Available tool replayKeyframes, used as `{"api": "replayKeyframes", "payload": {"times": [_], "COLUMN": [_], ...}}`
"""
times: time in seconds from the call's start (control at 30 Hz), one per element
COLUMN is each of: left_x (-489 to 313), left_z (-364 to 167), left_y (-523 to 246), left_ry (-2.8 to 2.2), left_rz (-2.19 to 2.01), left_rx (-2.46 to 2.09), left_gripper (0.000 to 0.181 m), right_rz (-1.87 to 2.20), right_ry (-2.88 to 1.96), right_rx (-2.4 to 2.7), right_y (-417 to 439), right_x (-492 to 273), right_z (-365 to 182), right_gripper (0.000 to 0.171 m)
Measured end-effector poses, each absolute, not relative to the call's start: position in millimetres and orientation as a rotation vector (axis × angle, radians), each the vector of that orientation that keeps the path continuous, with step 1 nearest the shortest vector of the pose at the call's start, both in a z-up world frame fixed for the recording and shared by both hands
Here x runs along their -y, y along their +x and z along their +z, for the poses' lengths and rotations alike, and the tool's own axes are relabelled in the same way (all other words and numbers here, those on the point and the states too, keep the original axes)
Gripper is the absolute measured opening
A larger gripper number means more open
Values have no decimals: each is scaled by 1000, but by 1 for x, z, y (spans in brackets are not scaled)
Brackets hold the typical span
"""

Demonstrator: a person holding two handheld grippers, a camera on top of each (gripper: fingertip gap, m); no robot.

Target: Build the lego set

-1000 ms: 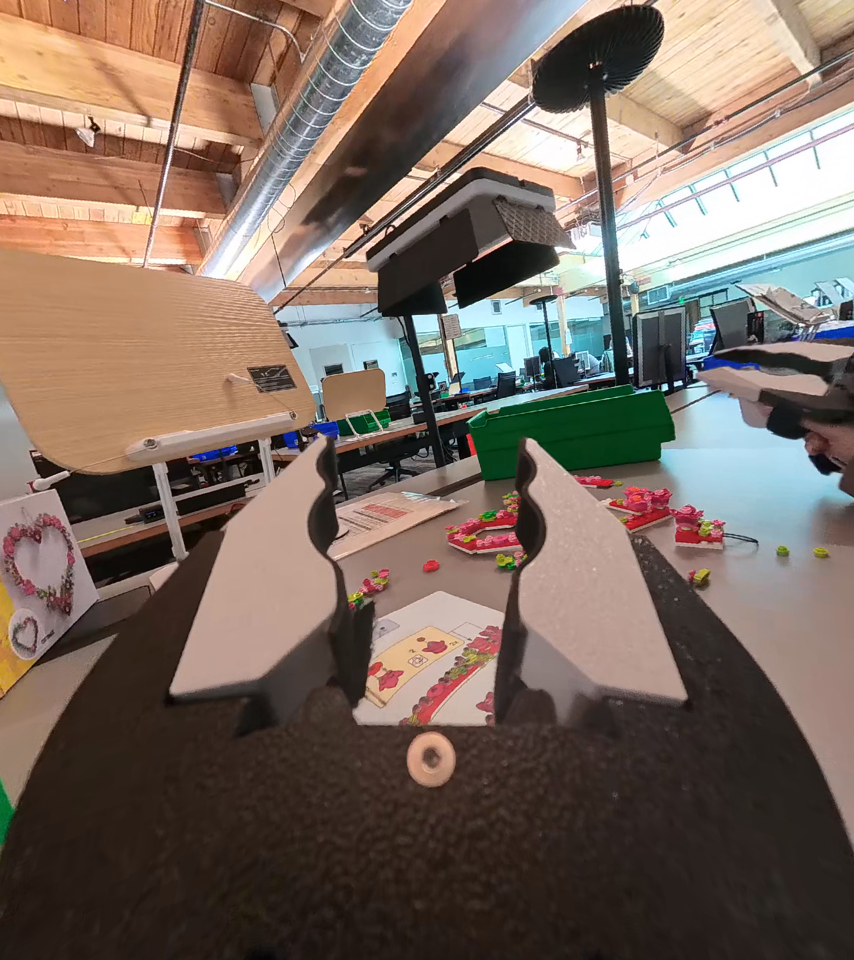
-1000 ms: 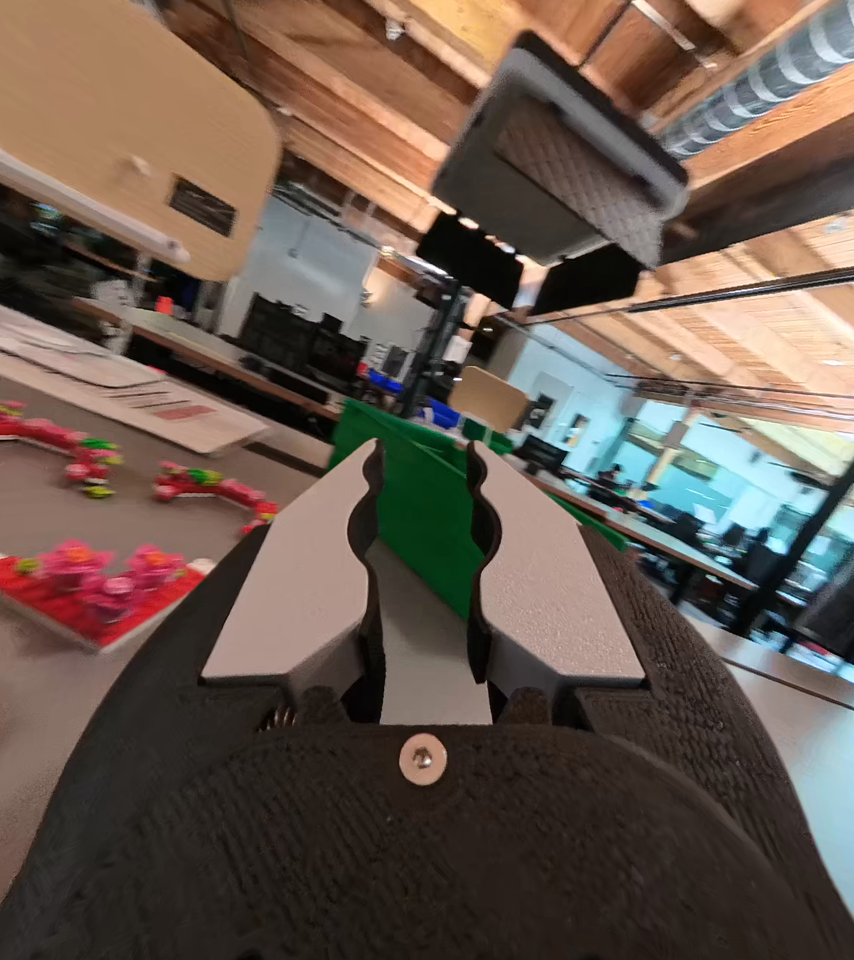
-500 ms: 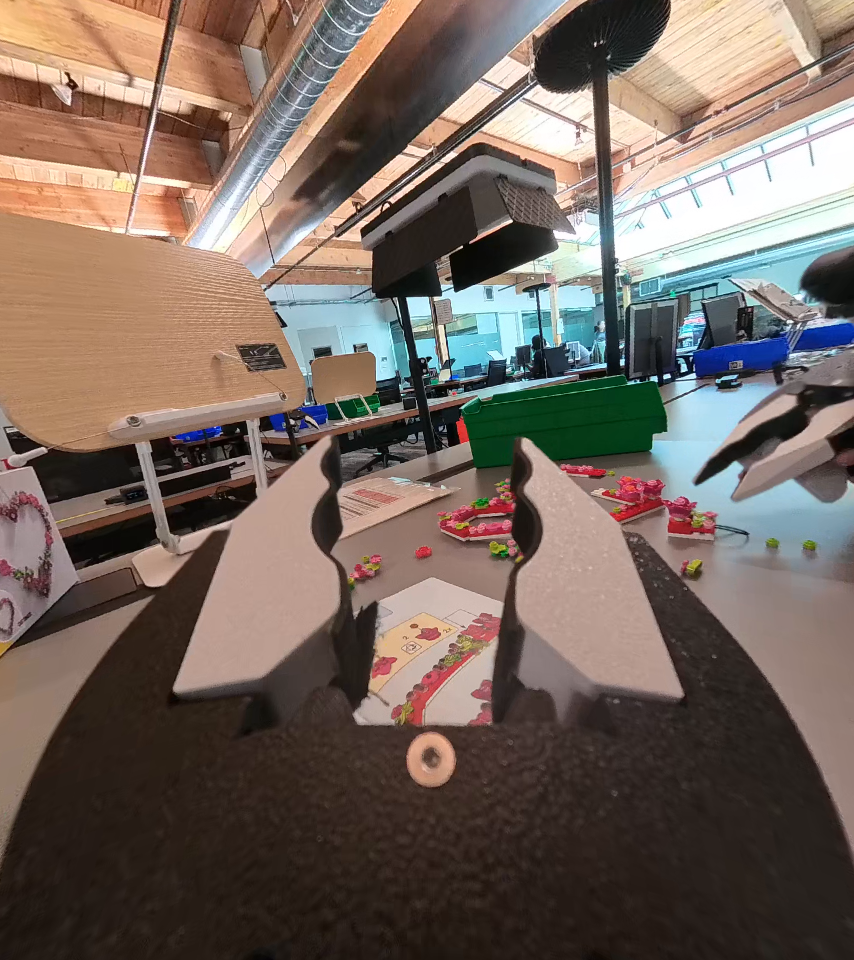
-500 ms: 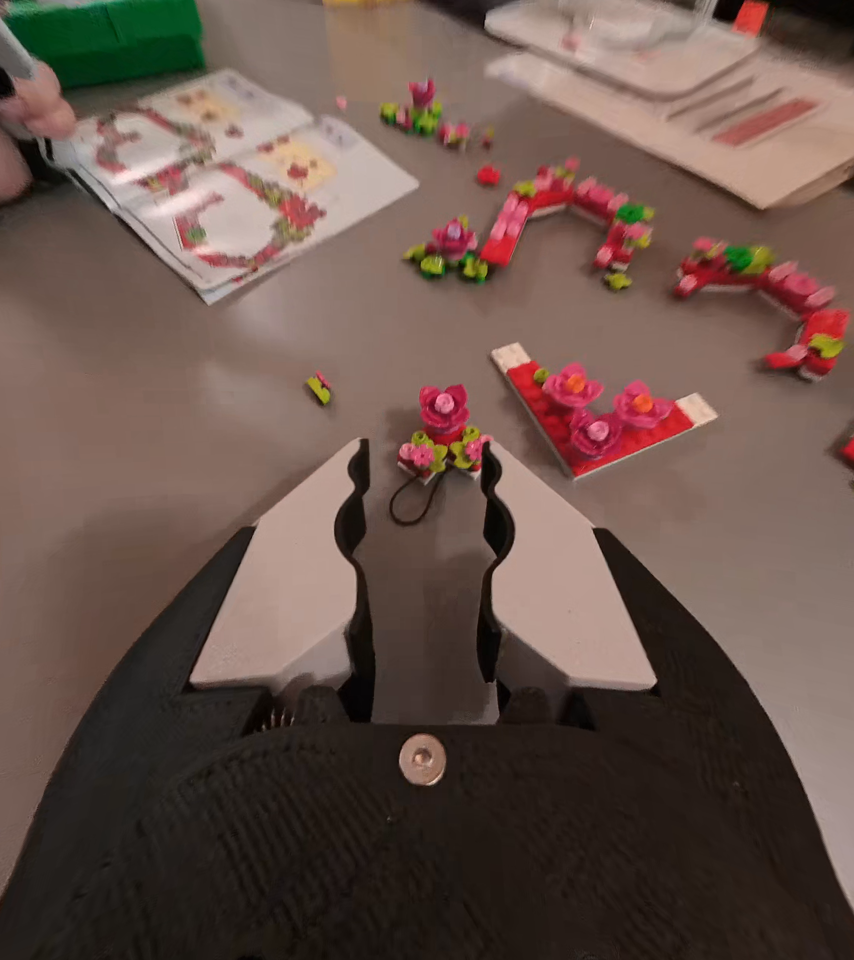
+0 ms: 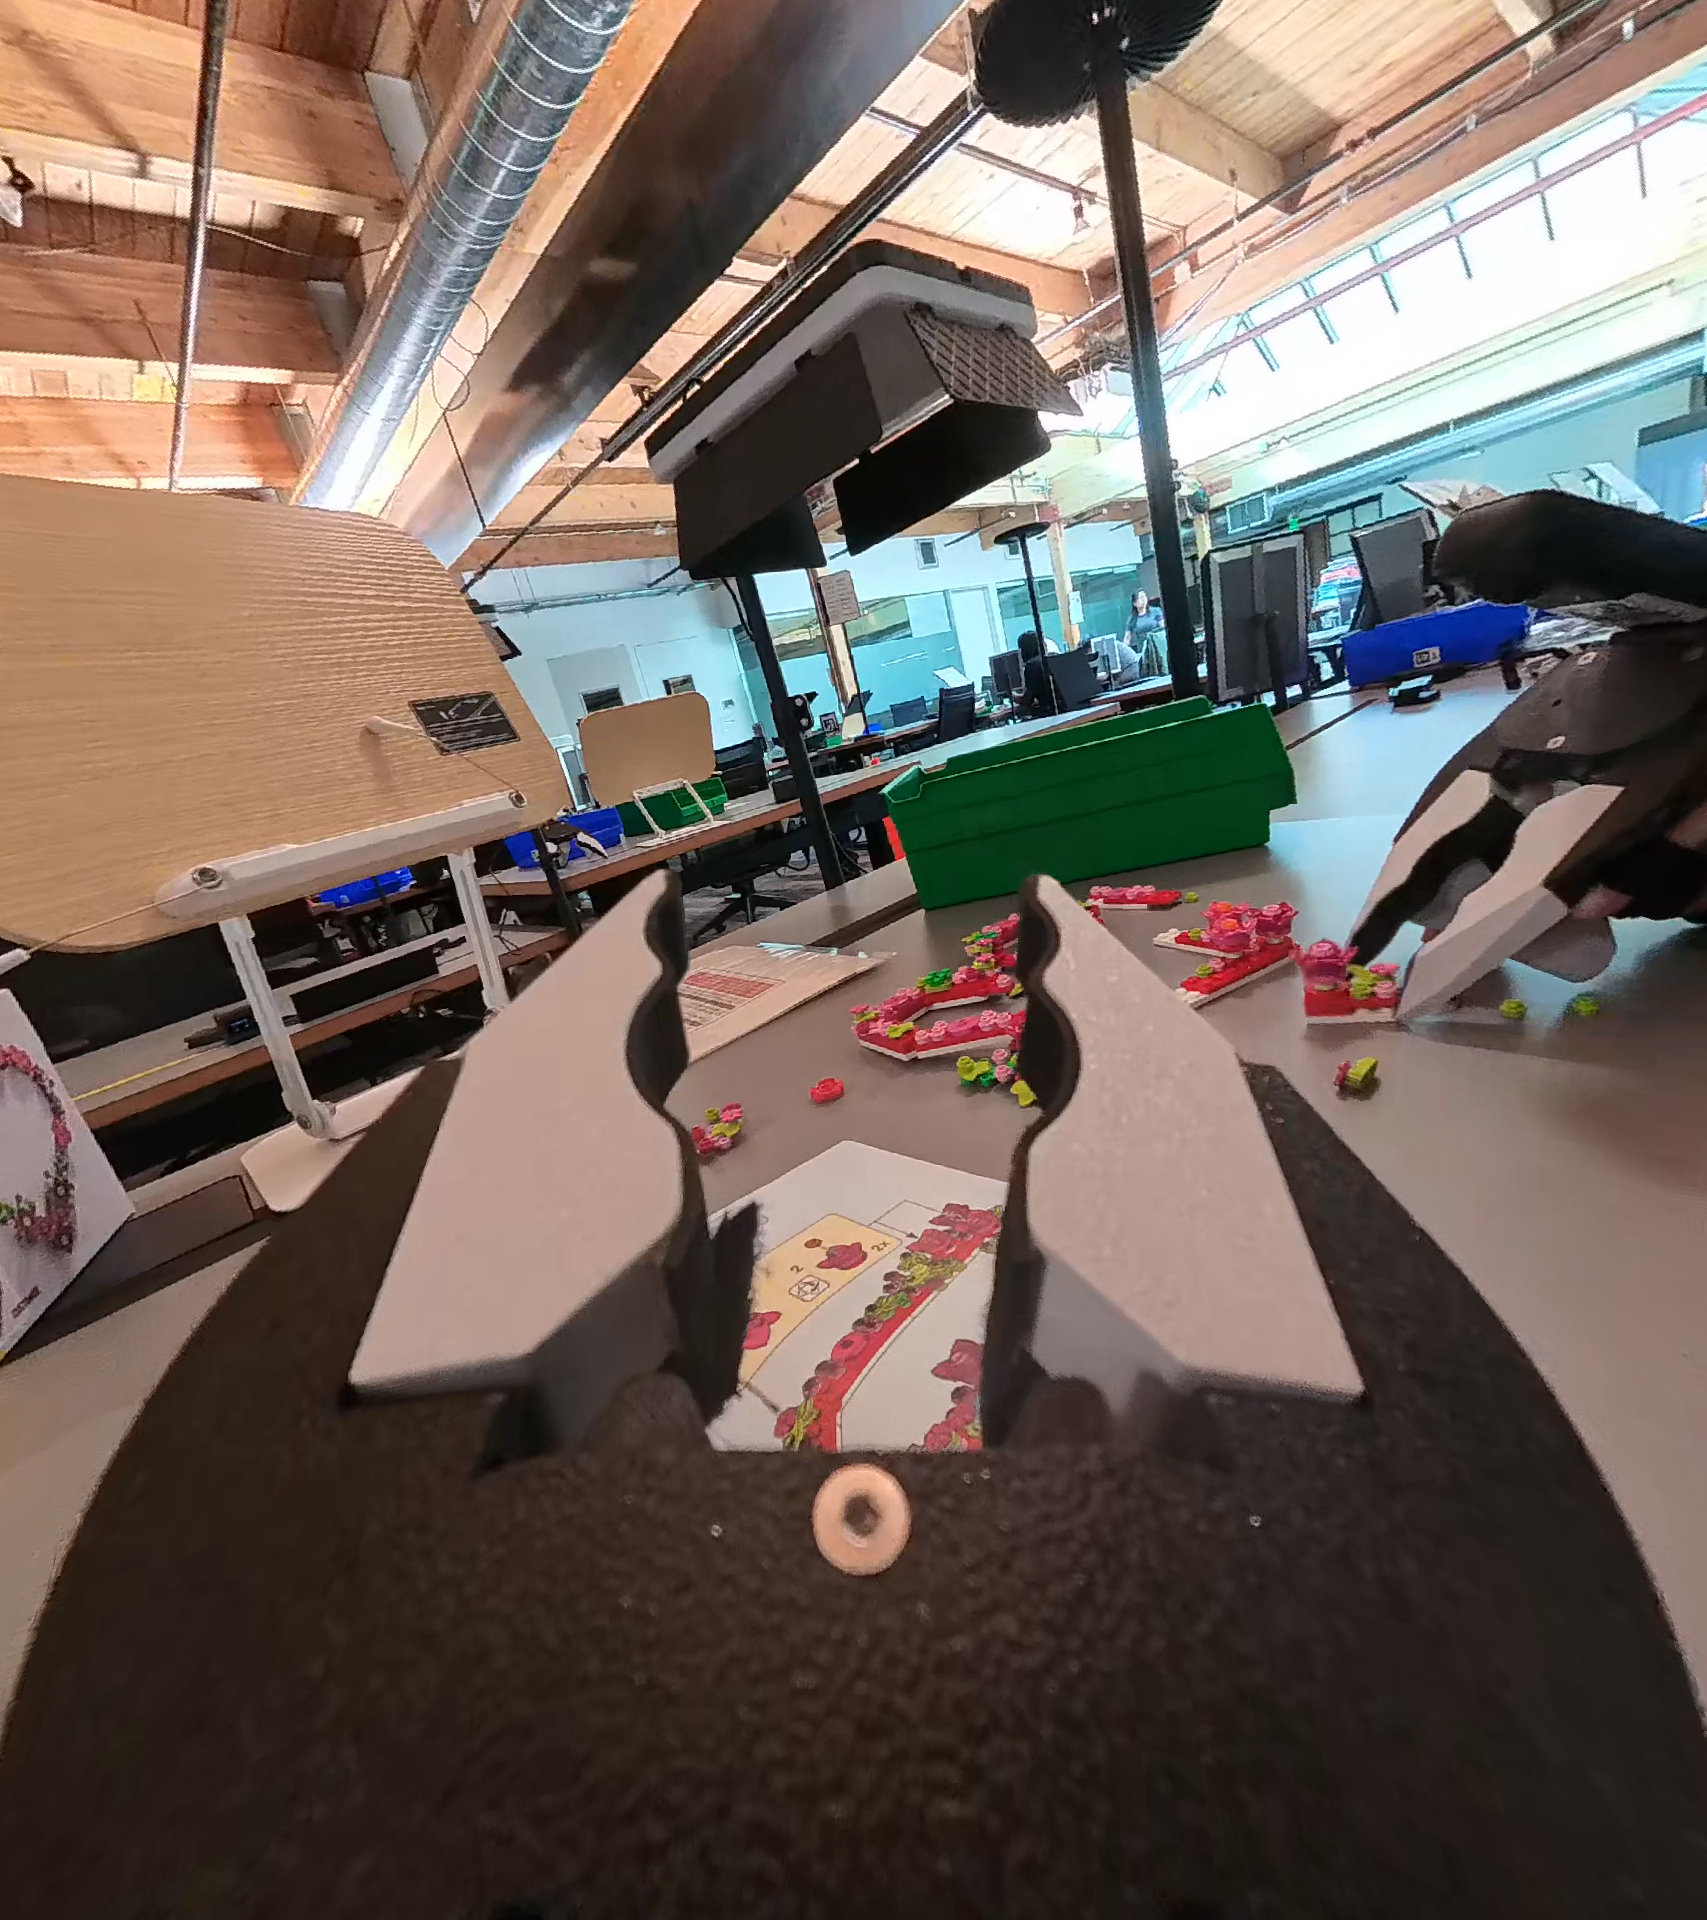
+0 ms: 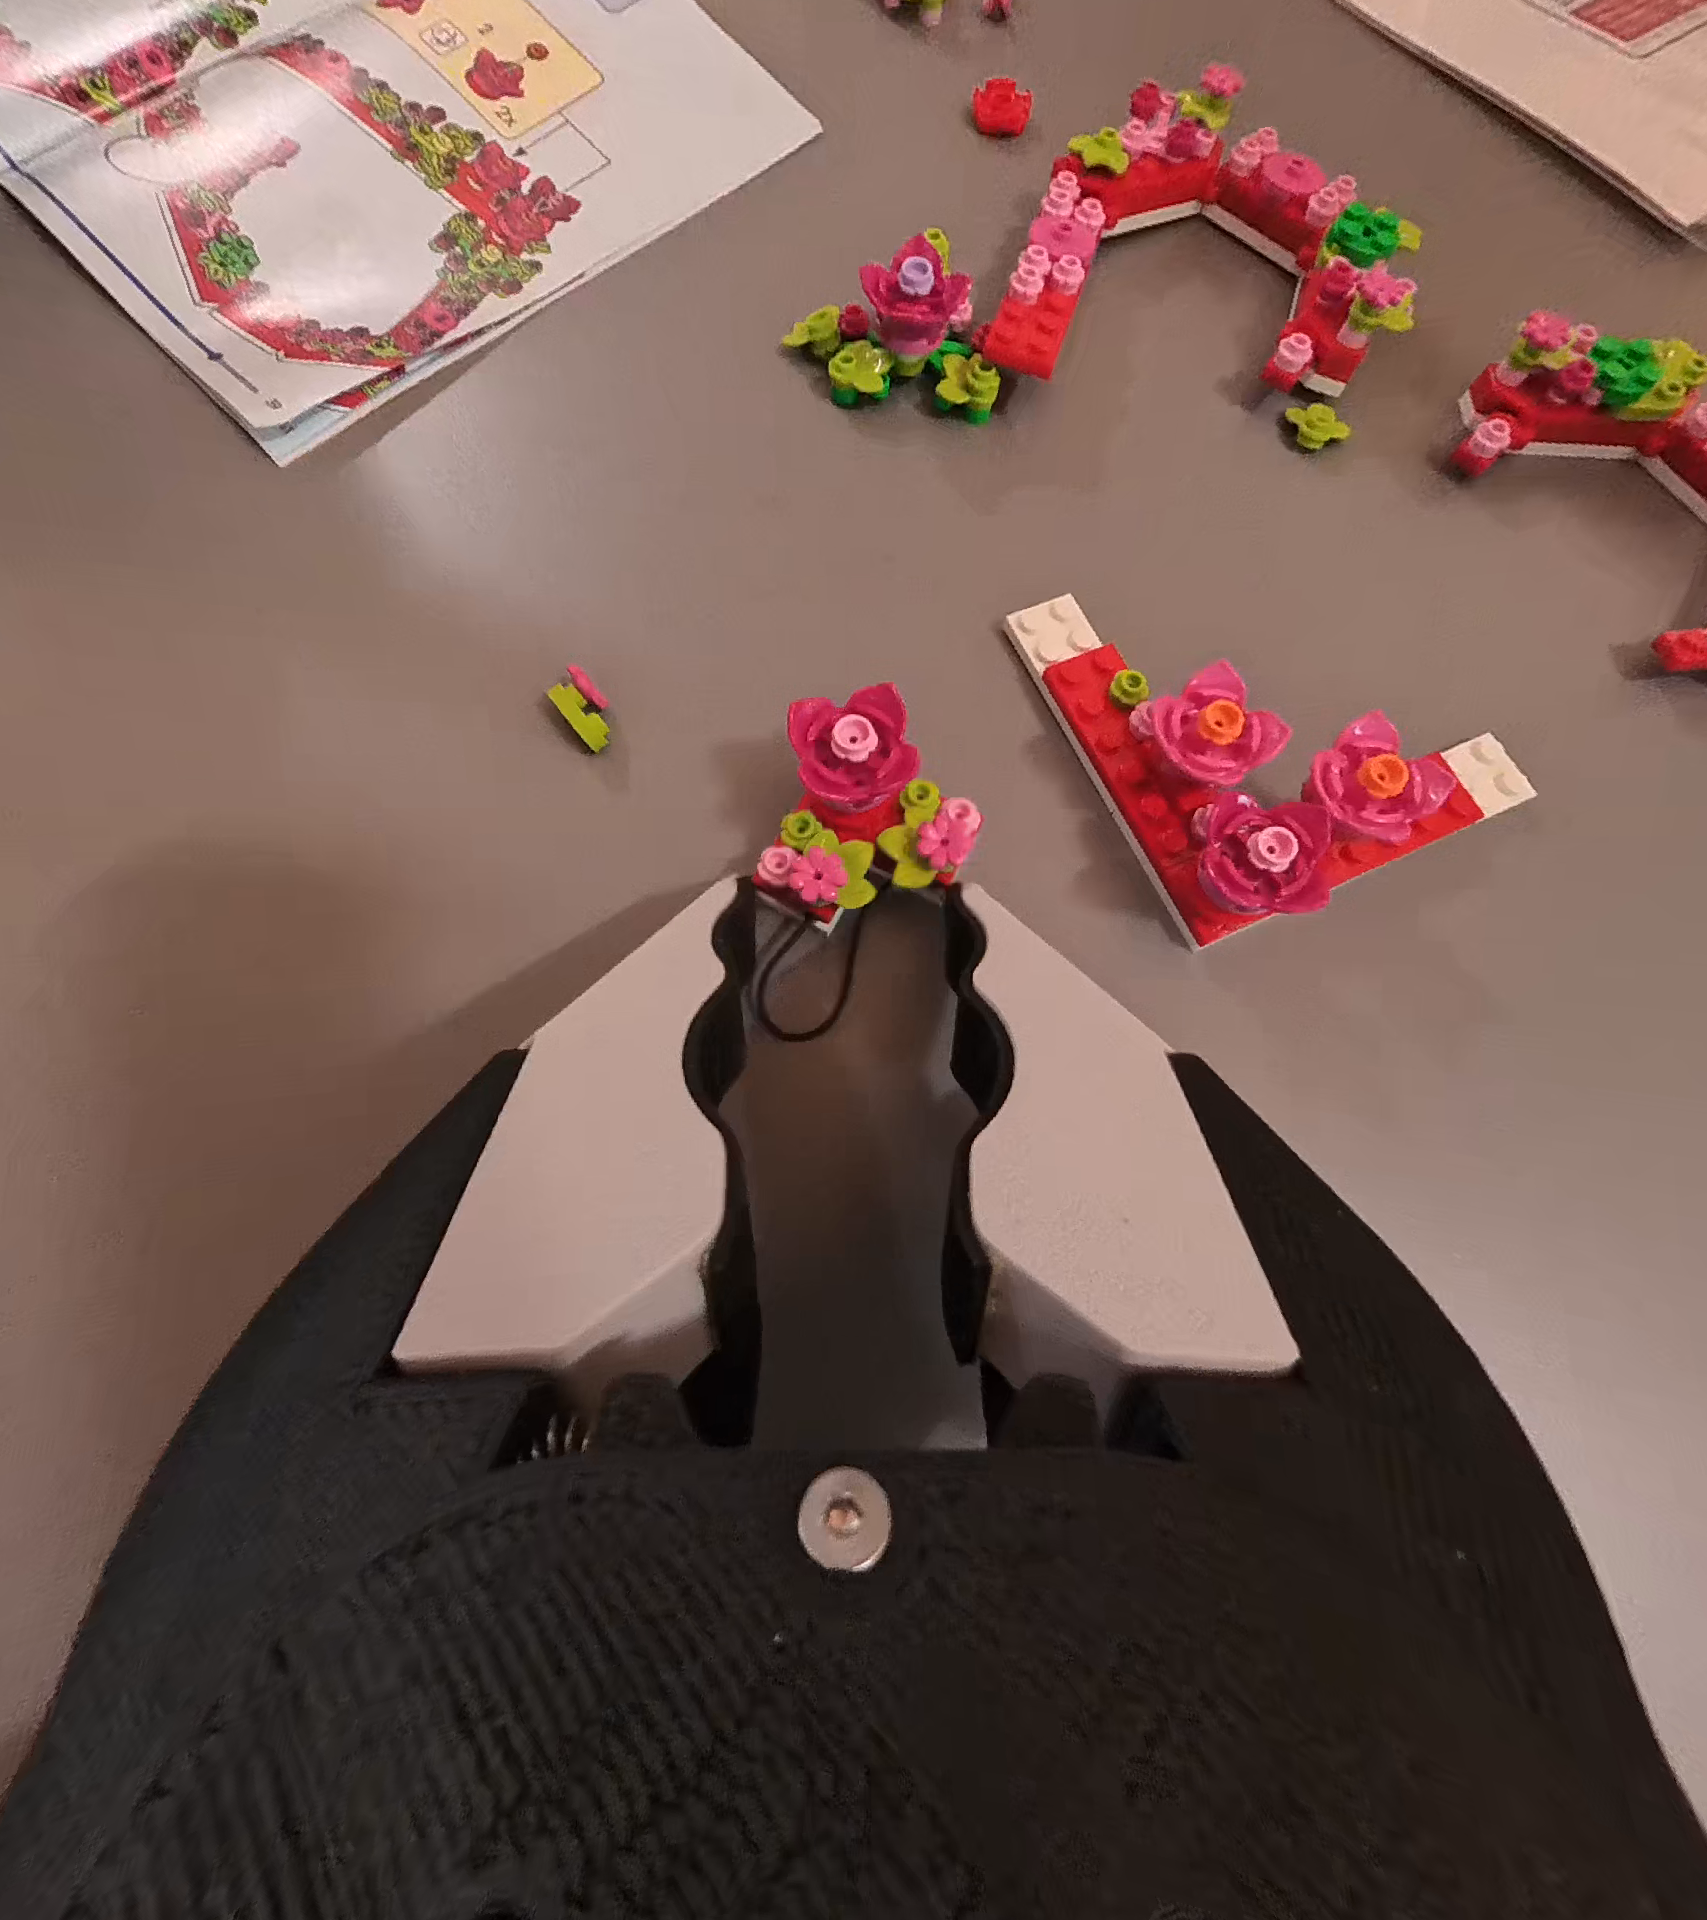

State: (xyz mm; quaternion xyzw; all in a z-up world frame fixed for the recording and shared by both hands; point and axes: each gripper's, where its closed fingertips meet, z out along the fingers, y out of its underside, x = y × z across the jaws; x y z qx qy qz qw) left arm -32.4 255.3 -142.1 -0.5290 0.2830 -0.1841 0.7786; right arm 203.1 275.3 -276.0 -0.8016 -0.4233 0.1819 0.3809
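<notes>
The right gripper [image 6: 849, 894] is sitting with its jaws spread apart and its tips down at the grey surface [image 6: 309, 935], straddling the near edge of a small flower cluster [image 6: 859, 800]: one big magenta rose on a red base with small pink blossoms and lime leaves. That cluster is lying straight ahead of the tips, just touching or nearly touching them, and a thin black loop of cord [image 6: 797, 987] is trailing back from it into the gap between the fingers. Nothing is being gripped. The cluster looks roughly square, with no clear long axis, so a straight push forward and a squeeze should be enough.

The left gripper [image 5: 849, 997] is hovering well off to the side above the open instruction booklet [image 5: 880, 1278], likewise released and holding nothing, so the right one is far nearer the piece.

Counting what the right wrist view shows: one red L-shaped plate section [image 6: 1244, 779] carrying three roses just right of the cluster, two curved red garland sections [image 6: 1192, 229] farther off, one loose rose with green leaves [image 6: 901, 312], one tiny lime-and-pink piece [image 6: 581, 709] to the left, and one loose red stud [image 6: 1001, 106]. A green bin [image 5: 1088, 810] is standing at the back.
</notes>
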Motion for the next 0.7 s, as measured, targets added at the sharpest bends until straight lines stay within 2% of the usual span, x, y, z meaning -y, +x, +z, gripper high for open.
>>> {"api": "replayKeyframes", "payload": {"times": [0.17,0.33,0.5,0.57,0.63,0.7], "left_x": [-256,-262,-265,-255,-247,-251], "left_z": [-141,-144,-145,-138,-132,-136], "left_y": [-35,-37,-38,-36,-36,-35], "left_ry": [-1144,-1170,-1177,-1104,-1042,-1070], "left_rz": [-406,-418,-414,-441,-447,-428], "left_rx": [-595,-578,-574,-594,-610,-618], "left_gripper": [59,58,55,45,38,38], "right_rz": [446,472,491,482,486,486], "right_ry": [-2028,-2024,-1987,-1964,-1927,-1912], "right_rx": [1088,1056,1116,1152,1208,1259], "right_y": [212,226,206,192,179,176], "right_x": [-275,-276,-276,-280,-283,-283], "right_z": [-273,-272,-268,-267,-269,-272], "right_gripper": [14,14,14,14,15,37]}}
